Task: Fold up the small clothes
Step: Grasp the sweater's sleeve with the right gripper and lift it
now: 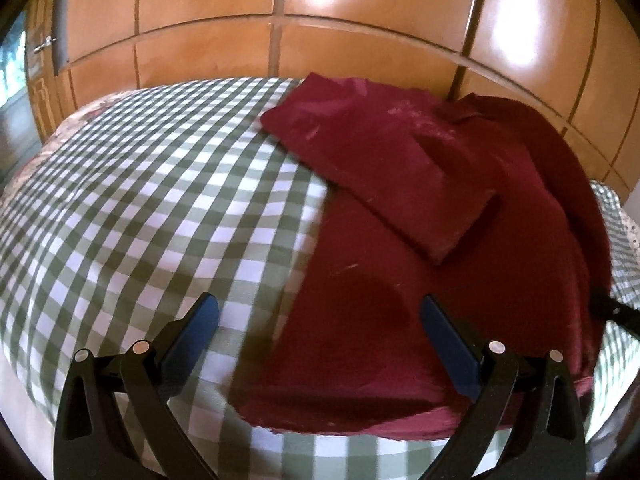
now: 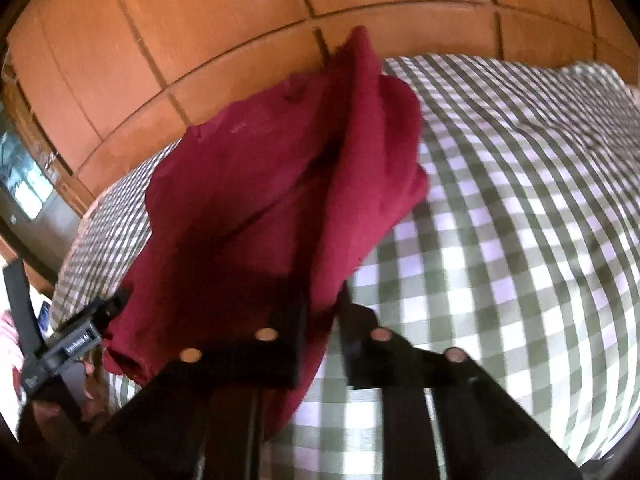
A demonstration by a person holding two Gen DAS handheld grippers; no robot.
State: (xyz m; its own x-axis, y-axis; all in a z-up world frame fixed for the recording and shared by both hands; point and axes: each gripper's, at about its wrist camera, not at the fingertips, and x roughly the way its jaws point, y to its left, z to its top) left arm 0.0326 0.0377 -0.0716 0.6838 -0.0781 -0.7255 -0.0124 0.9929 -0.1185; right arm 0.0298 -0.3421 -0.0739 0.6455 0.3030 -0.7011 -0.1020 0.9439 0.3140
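R gripper (image 2: 320, 312) clamped on the near edge of the dark red garment (image 2: 256, 208), lifting that side off the checked bed (image 2: 520, 240); L gripper (image 1: 320, 332) wide apart, holding nothing, hovering over the garment's other near corner, angled down. Garment spread on bed w/ one sleeve (image 1: 384, 160) folded across; looks light, soft, floppy, prob. sags if pinched mid-panel. Best taken at hem corners, both sides level.
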